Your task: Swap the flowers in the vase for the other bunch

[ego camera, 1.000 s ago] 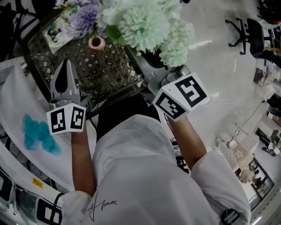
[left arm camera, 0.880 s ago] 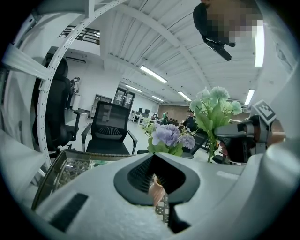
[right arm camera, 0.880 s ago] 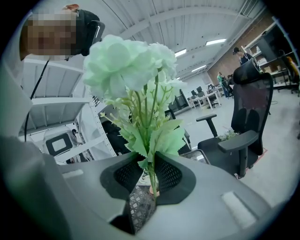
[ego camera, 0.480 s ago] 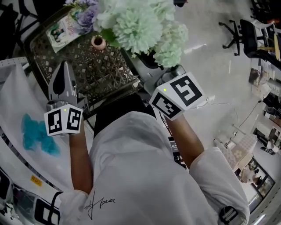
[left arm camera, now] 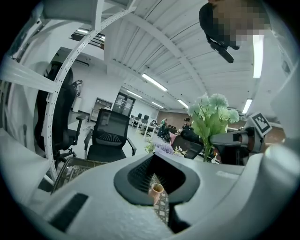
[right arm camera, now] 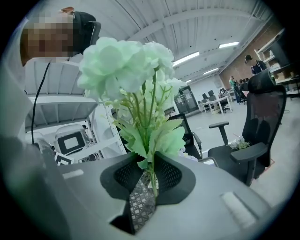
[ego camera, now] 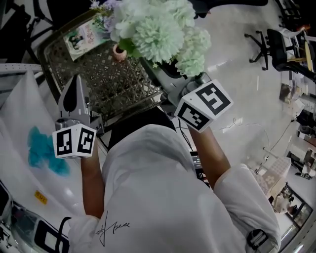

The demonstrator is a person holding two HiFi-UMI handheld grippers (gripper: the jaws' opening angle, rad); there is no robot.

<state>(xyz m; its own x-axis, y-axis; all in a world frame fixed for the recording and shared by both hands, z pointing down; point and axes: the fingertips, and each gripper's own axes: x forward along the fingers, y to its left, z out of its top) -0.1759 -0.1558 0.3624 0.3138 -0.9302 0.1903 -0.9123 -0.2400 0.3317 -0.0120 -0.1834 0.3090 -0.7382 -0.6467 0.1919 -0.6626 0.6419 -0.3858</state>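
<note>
The green bunch (ego camera: 158, 34) is up in the air over the table (ego camera: 101, 81), its stems pinched in the right hand-held gripper (ego camera: 163, 74). The little vase (ego camera: 119, 51) stands empty on the table just beside the blooms, so the lifting-out looks done. The purple bunch (ego camera: 101, 6) lies untouched at the table's far end next to a card (ego camera: 81, 37), and the left hand-held gripper (ego camera: 75, 86) hovers pressed together with nothing in it. By my reckoning that leaves parking the green ones, fetching the purple and standing them in the vase.
</note>
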